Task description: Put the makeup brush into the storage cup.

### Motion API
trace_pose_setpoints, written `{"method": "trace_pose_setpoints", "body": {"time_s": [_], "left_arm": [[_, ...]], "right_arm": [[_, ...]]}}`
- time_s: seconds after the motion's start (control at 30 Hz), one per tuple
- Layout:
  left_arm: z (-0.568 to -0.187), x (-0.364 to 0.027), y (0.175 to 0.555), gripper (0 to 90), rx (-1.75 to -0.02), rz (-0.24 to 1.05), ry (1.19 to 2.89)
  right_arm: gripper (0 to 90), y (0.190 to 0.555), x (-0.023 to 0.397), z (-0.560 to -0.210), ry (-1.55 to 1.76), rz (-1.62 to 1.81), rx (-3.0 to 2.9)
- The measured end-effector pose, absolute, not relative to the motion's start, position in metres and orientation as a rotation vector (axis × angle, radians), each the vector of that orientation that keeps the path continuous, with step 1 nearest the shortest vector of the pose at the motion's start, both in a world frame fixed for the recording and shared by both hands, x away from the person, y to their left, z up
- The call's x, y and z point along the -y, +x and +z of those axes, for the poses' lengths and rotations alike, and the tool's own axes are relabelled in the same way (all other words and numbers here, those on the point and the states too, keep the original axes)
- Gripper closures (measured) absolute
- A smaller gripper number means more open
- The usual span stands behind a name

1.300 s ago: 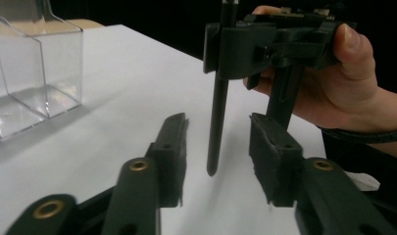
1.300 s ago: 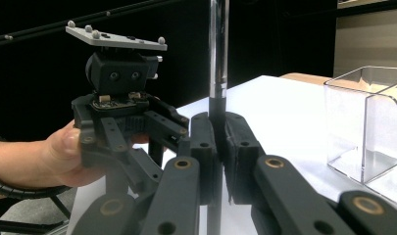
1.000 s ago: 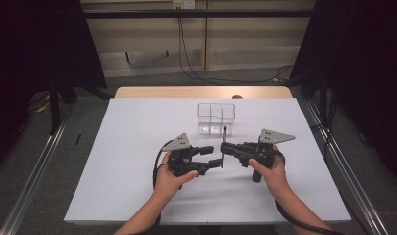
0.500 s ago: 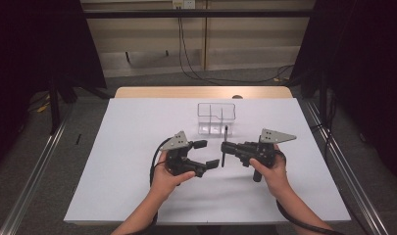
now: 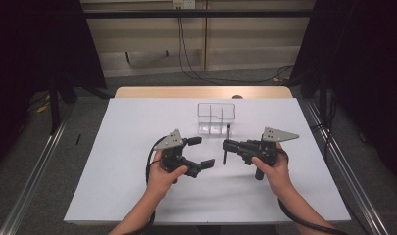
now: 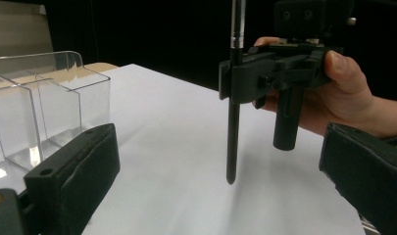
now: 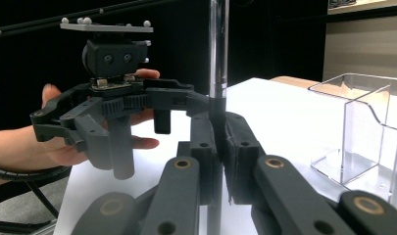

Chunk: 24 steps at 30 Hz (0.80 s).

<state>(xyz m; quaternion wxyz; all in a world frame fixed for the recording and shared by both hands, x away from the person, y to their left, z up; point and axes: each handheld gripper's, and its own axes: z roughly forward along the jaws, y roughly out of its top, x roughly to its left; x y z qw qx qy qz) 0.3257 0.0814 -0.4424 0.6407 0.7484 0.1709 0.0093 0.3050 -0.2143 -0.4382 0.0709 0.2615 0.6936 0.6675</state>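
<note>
Dark curtains and a cabled back wall are seen across the upper part of the high view, with a white table (image 5: pixel 137 147) occupying the centre of the frame. A clear compartmented box (image 5: pixel 216 118) is placed just above the middle of the frame, near the table's far edge, probably as the receptacle for the item in hand; its compartments appear empty as far as can be told.

At lower left of centre the left gripper (image 5: pixel 202 151) is held level by one hand, its jaws spread wide with nothing between them. They have just been opening, which is judged to be a release after a handover. At lower right of centre the right gripper (image 5: pixel 227 145) is held level, its jaws closed fully on a black pen (image 5: pixel 227 144).

The pen is held upright between the two grippers and below the box, presumably so that it can be lowered vertically into a compartment.

From the left gripper view the pen (image 6: pixel 232 127) is shown with its tip hanging just above the table, a clearance not legible from above. From the right gripper view the pads' clamp on the shaft (image 7: pixel 217 93) is confirmed at close range.
</note>
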Motion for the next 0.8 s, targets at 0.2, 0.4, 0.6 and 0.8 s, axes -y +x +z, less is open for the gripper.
{"method": "trace_pose_setpoints", "body": {"time_s": [0.2,0.4,0.6,0.8], "left_arm": [[-0.441,-0.086,0.327,0.9,-0.370,0.024,1.710],[-0.439,-0.090,0.328,1.2,-0.361,0.035,1.721],[-0.438,-0.095,0.327,1.4,-0.359,0.049,1.722],[-0.437,-0.100,0.326,1.4,-0.347,0.065,1.730]], "right_arm": [[84.3,0.307,0.217,-0.437,0.791,2.002,-2.079],[84.4,0.309,0.217,-0.437,0.783,1.999,-2.079],[84.3,0.311,0.218,-0.435,0.782,1.996,-2.075],[84.3,0.313,0.218,-0.435,0.781,1.998,-2.076]]}}
